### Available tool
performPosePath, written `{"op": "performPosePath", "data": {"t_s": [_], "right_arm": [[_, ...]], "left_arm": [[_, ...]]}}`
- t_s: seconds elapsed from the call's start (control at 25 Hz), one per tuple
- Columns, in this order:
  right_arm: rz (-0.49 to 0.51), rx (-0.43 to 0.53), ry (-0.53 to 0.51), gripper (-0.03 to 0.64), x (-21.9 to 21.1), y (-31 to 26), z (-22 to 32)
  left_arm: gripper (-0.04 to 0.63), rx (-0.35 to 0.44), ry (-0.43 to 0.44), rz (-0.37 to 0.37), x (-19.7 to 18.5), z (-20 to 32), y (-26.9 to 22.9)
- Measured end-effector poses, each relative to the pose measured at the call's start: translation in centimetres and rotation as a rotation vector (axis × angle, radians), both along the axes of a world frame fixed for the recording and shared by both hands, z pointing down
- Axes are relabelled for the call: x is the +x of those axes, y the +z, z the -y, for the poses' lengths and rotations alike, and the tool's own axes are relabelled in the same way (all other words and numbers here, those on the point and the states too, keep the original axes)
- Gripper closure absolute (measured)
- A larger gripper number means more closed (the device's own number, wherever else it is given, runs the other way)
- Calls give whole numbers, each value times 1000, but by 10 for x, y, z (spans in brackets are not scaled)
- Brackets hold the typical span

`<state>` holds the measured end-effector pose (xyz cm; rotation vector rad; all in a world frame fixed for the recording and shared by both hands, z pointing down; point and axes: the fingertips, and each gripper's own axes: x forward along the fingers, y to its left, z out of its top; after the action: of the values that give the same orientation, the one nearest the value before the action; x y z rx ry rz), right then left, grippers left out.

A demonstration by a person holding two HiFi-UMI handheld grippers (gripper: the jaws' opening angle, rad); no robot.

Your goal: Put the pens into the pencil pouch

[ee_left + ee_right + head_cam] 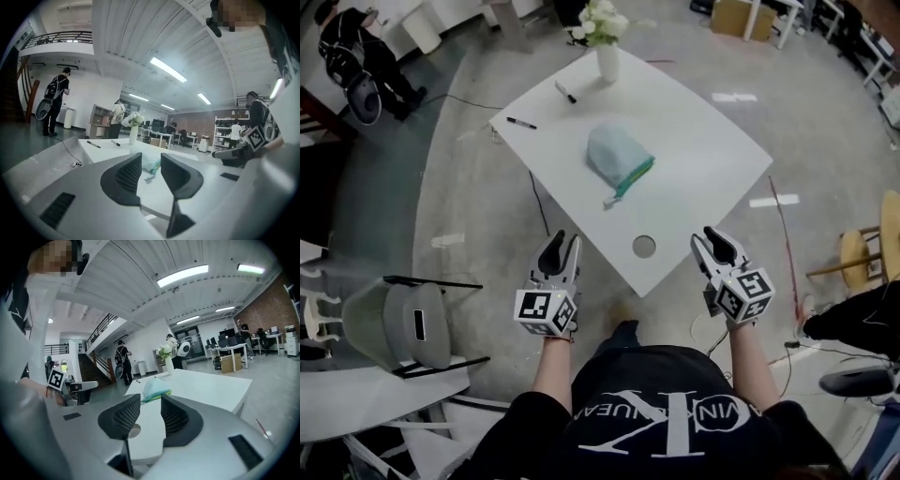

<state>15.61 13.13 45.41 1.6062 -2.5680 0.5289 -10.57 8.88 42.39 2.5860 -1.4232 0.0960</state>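
Short of the table's [703,141] near corner, head view: left gripper [561,240] and right gripper [720,234] hover, jaws parted, empty. The pencil pouch [617,157] lies mid-table, well ahead, with the pens [521,123] beyond it. Left gripper view: the pouch shows through the jaw gap, far off. Right gripper view: likewise.

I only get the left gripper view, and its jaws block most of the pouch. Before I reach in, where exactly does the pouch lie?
Observer: The head view shows the pouch whole, around the middle of the table. Its teal zipper edge runs along the side nearest the person.
Operator: And the other gripper, is it free?
Observer: Yes. In the right gripper view, the right gripper has its jaws apart with nothing between them.
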Motion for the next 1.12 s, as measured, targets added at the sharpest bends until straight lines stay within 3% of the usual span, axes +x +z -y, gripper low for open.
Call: {"op": "performPosePath", "data": {"t_s": [0.32, 0.56, 0.88, 1.0, 1.12], "right_arm": [[-33, -53, 23, 469, -12, 9, 49], [-64, -70, -57, 468, -15, 16, 89], [-97, -77, -229, 463, -18, 13, 155], [-120, -82, -287, 462, -18, 13, 174], [-141, -90, -353, 462, -21, 15, 189]], "left_arm": [[439, -81, 106, -43, 20, 66, 25], [391, -126, 182, 9, 60, 98, 42], [336, -213, 240, 153, 111, 141, 78], [296, -247, 275, 255, 129, 155, 98], [303, -277, 276, 379, 138, 169, 119]]}}
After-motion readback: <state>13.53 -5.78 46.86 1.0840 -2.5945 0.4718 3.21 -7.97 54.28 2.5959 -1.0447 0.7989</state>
